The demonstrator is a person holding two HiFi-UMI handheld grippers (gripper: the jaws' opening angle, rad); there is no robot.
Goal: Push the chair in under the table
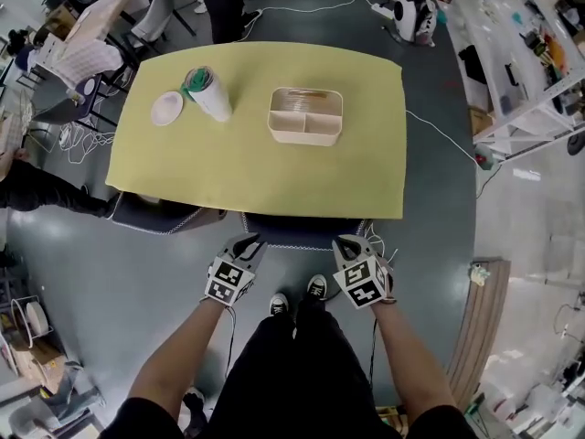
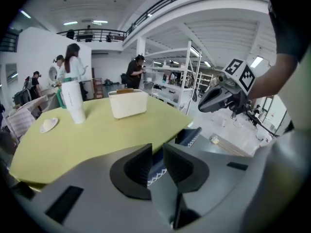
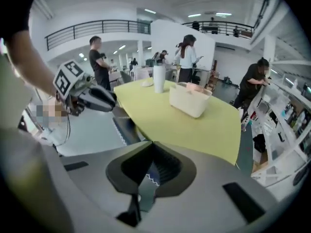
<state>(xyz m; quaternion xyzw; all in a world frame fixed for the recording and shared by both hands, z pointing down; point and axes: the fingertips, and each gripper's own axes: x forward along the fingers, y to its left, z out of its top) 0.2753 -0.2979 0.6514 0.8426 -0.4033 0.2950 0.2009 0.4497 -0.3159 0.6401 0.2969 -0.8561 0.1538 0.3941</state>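
Observation:
A dark blue chair (image 1: 302, 232) with white zigzag stitching stands tucked under the near edge of the yellow-green table (image 1: 256, 167). In the head view my left gripper (image 1: 247, 244) and right gripper (image 1: 351, 243) hover just in front of the chair back, one near each end, and seem clear of it. In the left gripper view the left gripper (image 2: 157, 152) shows a narrow gap between its pads, with only the chair (image 2: 192, 136) visible beyond. In the right gripper view the right gripper (image 3: 151, 144) has its tips together with nothing between them, and the chair (image 3: 124, 125) lies ahead.
On the table stand a cream divided caddy (image 1: 305, 115), a white tumbler (image 1: 208, 94) and a small white dish (image 1: 166, 108). A second chair (image 1: 155, 216) sits under the table's left corner. Cables run over the floor, a wooden board (image 1: 480, 318) lies right, and people stand beyond.

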